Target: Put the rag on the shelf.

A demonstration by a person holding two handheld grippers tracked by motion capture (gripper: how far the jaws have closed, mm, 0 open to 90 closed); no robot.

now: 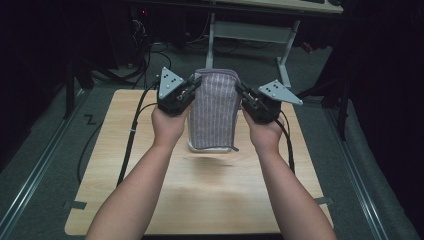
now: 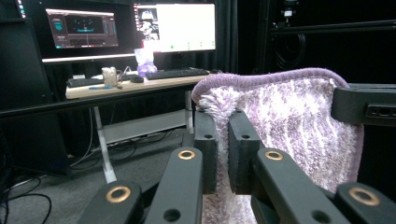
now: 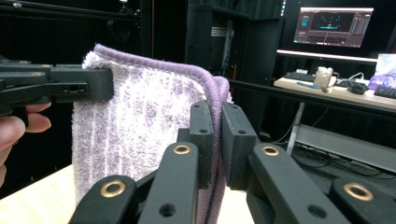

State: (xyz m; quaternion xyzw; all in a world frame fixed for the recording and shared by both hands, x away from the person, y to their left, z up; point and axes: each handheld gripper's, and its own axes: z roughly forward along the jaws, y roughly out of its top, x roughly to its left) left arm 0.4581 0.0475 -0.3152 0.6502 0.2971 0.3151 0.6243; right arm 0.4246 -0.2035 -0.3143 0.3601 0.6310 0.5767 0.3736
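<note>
Towel: we see a folded purple towel [image 1: 214, 112] held up over the tabletop [image 1: 200, 200], its lower edge seemingly touching the wood.
Left claw [image 1: 192, 86]: clamped on its top left corner.
Right claw [image 1: 242, 93]: clamped on the other corner.
Progress: we judge it lifted; laying or folding remains.

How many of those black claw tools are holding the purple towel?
2. The left gripper pinches the towel at its upper left corner; the right gripper pinches its upper right corner, holding it up above the table.

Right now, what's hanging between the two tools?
In the high view, a purple striped towel hangs between the left tool and the right tool, each clamped on a top corner.
</note>
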